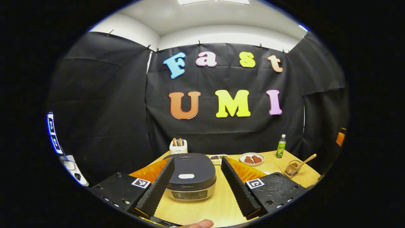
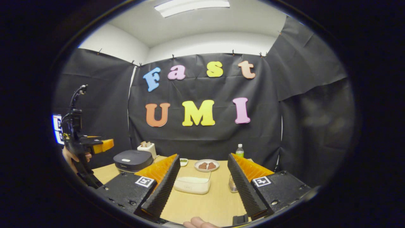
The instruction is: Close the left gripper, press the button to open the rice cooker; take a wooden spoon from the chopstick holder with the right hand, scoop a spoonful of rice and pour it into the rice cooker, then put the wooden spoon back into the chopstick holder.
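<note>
On the table (image 1: 221, 205) | rice cooker (image 1: 191, 175), lid down, between wide left gripper (image 1: 197, 186) fingers, untouched | right gripper (image 2: 202, 186) wide, rice container (image 2: 193, 184) ahead | wooden spoon (image 1: 305, 160) in holder (image 1: 292, 168) near right edge

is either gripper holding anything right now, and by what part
Nothing is held. The left gripper and right gripper are both open; the wooden spoon sits in the chopstick holder.
</note>
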Available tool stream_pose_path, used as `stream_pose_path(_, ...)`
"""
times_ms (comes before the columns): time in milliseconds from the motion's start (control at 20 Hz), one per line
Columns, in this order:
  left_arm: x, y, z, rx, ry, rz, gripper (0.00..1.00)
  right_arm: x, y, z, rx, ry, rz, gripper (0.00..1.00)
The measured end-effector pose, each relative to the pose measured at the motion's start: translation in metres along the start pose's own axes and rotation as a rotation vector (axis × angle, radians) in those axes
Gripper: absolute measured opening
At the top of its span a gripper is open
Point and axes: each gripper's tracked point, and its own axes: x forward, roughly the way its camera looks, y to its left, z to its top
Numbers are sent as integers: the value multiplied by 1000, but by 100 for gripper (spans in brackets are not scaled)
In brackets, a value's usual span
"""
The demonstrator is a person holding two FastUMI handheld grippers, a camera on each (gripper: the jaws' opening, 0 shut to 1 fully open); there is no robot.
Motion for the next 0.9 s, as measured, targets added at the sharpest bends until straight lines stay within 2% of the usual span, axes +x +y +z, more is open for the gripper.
stream_pose_path(200,-28,-15,-10,16,15,-17,94,-5,1,2,-14,-3,1,98)
stream_pose_path(350,-52,-18,-5,49,-17,-9,94,-7,-3,5,-17,-9,-15,96)
stream_pose_path(450,-69,-30,0,21,-41,-29,94,-8,-2,5,-25,-3,-15,96)
stream_pose_path(500,-74,-36,4,1,-51,-43,85,-9,-2,5,-28,0,-13,98)
stream_pose_path(600,-81,-41,4,-27,-49,-45,100,-13,-3,5,-33,4,-16,98)
stream_pose_path(650,-86,-42,4,-27,-49,-45,85,-16,-5,6,-36,5,-21,96)
stream_pose_path(700,-87,-43,4,-23,-51,-41,94,-17,-8,7,-31,5,-30,96)
stream_pose_path(900,-89,-42,-2,6,-67,-12,94,-22,-27,5,-9,4,-84,96)
